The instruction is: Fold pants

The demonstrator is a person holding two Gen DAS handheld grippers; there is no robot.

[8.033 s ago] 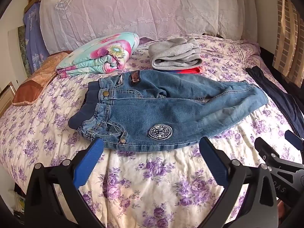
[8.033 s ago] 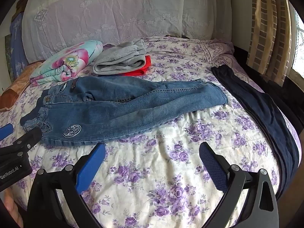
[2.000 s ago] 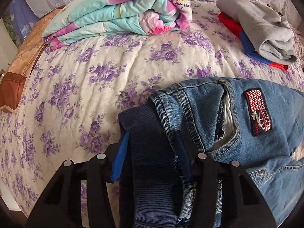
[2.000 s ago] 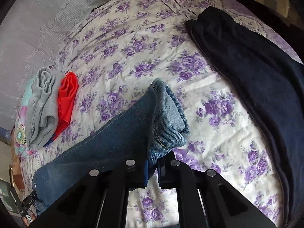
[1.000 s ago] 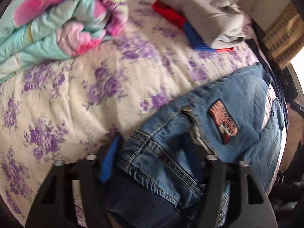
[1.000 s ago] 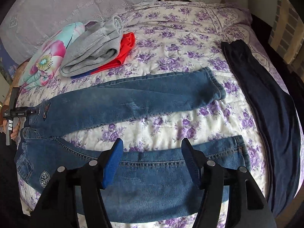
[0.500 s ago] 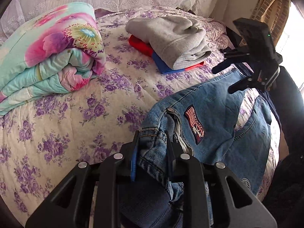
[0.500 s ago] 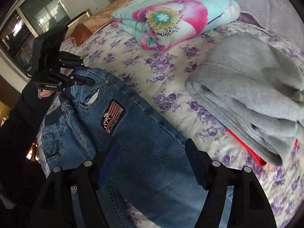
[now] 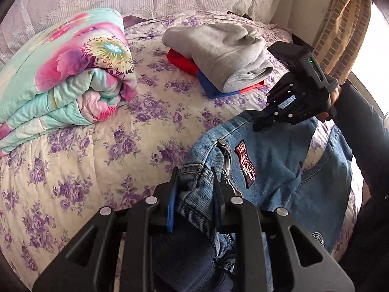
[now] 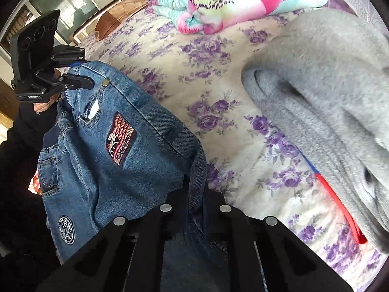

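The blue jeans (image 9: 265, 160) hang lifted above the bed, held between both grippers. My left gripper (image 9: 194, 189) is shut on the waistband end. It also shows in the right wrist view (image 10: 80, 77) at the jeans' upper left corner. My right gripper (image 10: 197, 189) is shut on a fold of denim (image 10: 155, 131) further along. It shows in the left wrist view (image 9: 261, 124) at the jeans' top edge. A red striped patch (image 10: 120, 142) faces the cameras.
A floral bedspread (image 9: 73, 170) covers the bed. A rolled teal and pink quilt (image 9: 65, 77) lies at the back left. A folded grey garment (image 9: 223, 51) on red and blue clothes lies at the back right, close to my right gripper (image 10: 316, 102).
My right gripper has shut on the denim. The jeans are lifted higher off the bed, stretched between both grippers. My left gripper keeps its hold on the waistband.
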